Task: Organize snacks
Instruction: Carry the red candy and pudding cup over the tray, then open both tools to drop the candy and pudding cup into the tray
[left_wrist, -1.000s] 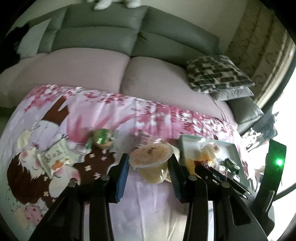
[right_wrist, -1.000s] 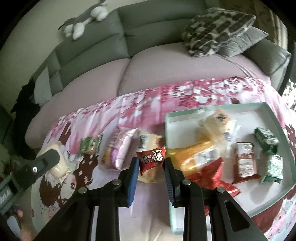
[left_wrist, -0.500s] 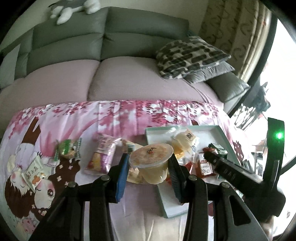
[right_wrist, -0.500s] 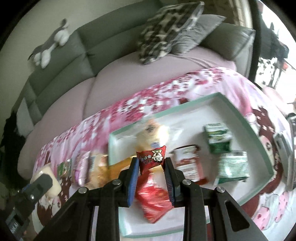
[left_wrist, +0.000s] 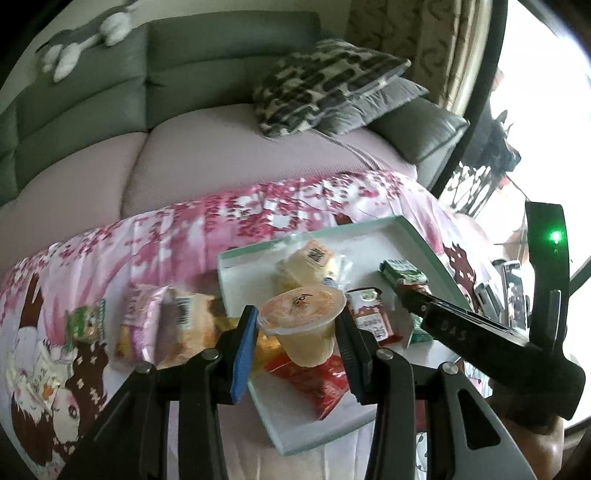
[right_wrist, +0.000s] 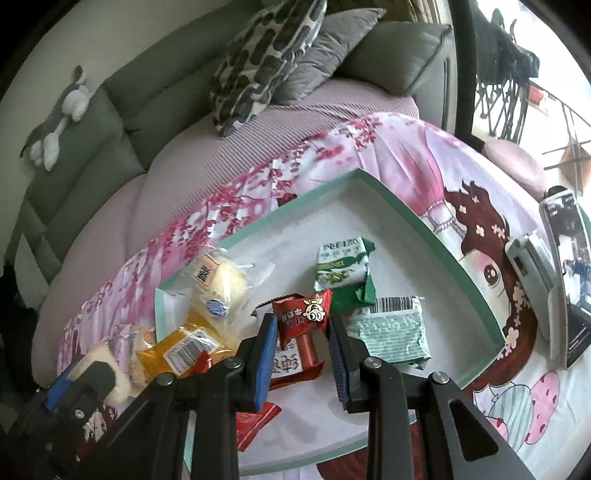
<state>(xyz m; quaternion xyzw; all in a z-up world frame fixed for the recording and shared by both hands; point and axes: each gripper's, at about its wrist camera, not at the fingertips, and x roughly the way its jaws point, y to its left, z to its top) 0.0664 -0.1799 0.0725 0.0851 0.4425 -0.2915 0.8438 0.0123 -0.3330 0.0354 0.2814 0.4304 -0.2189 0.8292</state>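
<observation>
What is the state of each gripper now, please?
Left gripper: closed on the clear plastic jelly cup with orange lid.
Right gripper: closed on the small red snack packet.

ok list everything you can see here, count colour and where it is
tray: 1, white with mint rim, on the cloth
jelly cup: 1, yellow with orange lid, in the left gripper above the tray
small red packet: 1, red, in the right gripper above the tray
green packets: 2, green and white, in the tray
bun in clear wrap: 1, pale yellow, tray's left corner
red sachets: at least 2, red, in the tray
snacks outside the tray: about 4, pink, orange, green, white, on the cloth left of it
cloth: 1, pink floral
sofa: 1, grey
left gripper: shut on the cup
right gripper: shut on the packet
</observation>
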